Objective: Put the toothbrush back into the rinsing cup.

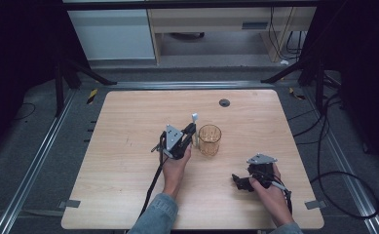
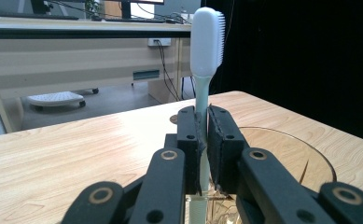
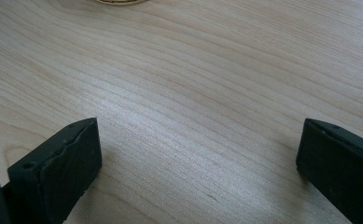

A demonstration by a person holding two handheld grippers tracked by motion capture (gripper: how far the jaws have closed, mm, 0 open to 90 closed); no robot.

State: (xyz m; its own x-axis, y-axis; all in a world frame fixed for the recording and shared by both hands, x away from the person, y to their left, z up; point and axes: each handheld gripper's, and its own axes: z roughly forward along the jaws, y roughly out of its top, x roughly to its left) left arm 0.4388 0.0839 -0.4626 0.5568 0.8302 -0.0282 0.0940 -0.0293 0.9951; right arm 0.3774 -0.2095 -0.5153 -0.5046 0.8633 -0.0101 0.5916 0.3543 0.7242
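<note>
A pale green toothbrush (image 2: 206,46) with a white bristle head stands upright, and my left gripper (image 2: 202,135) is shut on its handle. In the high view the left gripper (image 1: 191,132) holds the toothbrush (image 1: 195,118) just left of a clear amber cup (image 1: 209,139) near the table's middle. The cup's rim (image 2: 310,154) lies just right of the jaws in the left gripper view. My right gripper (image 3: 198,154) stands open low over bare wood, nothing between its jaws. It rests at the front right of the table (image 1: 240,183), apart from the cup.
The wooden table (image 1: 128,161) has a dark round grommet (image 1: 224,103) near its far edge. Beyond the table stand a desk and a white cabinet (image 1: 111,34). Cables (image 1: 333,175) trail on the floor to the right. Metal rails (image 1: 41,161) run along the left side.
</note>
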